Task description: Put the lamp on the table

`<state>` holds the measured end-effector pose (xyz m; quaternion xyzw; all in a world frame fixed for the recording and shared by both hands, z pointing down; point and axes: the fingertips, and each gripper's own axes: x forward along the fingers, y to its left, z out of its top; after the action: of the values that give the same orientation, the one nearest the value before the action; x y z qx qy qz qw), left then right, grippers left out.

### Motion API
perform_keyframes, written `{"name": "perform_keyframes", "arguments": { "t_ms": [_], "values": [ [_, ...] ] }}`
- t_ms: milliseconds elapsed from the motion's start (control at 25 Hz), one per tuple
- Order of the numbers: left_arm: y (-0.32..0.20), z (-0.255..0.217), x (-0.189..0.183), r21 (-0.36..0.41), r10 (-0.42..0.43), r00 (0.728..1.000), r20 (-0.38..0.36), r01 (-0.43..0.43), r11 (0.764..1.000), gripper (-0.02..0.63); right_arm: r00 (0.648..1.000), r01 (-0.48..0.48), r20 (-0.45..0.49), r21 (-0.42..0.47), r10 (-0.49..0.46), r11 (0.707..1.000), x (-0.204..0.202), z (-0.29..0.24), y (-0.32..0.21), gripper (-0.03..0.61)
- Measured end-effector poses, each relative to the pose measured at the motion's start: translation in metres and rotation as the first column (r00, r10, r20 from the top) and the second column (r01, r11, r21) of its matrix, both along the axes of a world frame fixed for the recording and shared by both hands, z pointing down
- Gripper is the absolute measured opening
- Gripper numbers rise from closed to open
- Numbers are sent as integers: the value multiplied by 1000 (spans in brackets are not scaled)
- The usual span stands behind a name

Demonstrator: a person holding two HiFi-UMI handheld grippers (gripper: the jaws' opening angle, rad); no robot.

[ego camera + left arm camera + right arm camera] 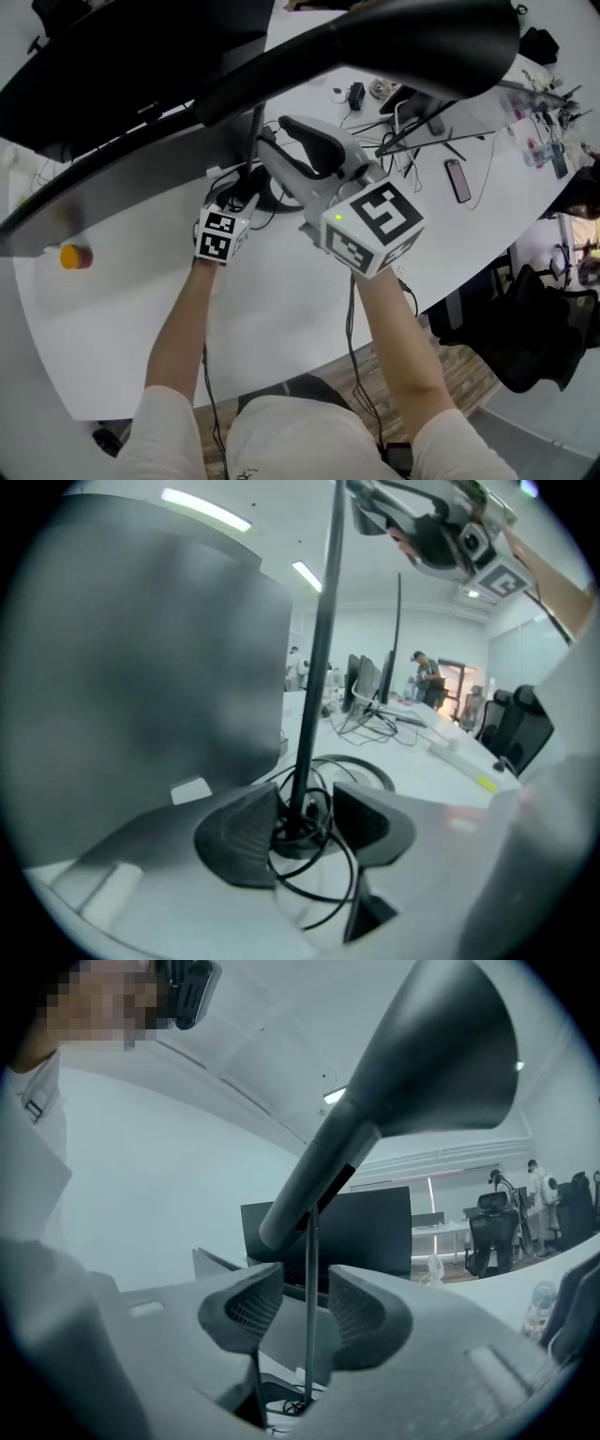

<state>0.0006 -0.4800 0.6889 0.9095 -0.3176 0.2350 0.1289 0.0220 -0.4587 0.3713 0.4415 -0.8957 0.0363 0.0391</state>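
Head view: the lamp (394, 42) stands on the white table (281, 319), with the left gripper (236, 192) low and the right gripper (277, 141) higher on its stem.

Left gripper view: jaws apart and released, the pole (319, 649) loose between them above a tangled cable (323, 878).

Right gripper view: jaws likewise slack, not pressing.

Placement looks done, so back both straight out (mind that cable). The jaws partly hide the lamp's base.

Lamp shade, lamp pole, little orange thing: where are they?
lamp shade (441, 1049): right gripper view, its wide flared end.
lamp pole (317, 667): left gripper view, midway up the rod.
orange thing (75, 255): head view, its middle.
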Motion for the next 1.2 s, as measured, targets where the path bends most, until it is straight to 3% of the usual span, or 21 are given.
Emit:
{"name": "perform_keyframes", "arguments": {
  "t_ms": [200,440,720,1000,1200],
  "values": [
    [24,-25,-17,16,-75,997,-26,75,997,193,999,9,53,-14,-9,1000,10,-1,37,147],
    [73,-103,-20,78,-96,993,-72,101,992,149,989,54,143,-43,-47,998,28,-16,101,138],
    [150,-157,-7,98,-141,984,-112,152,984,77,985,109,143,-61,-100,992,46,-18,177,42],
    [227,-206,5,116,-187,968,-165,207,971,-6,977,107,192,-72,-92,992,71,-15,251,15],
    [286,-223,11,114,-176,969,-174,197,974,-8,975,117,198,-59,-104,991,87,-18,295,14]
  ]
}}
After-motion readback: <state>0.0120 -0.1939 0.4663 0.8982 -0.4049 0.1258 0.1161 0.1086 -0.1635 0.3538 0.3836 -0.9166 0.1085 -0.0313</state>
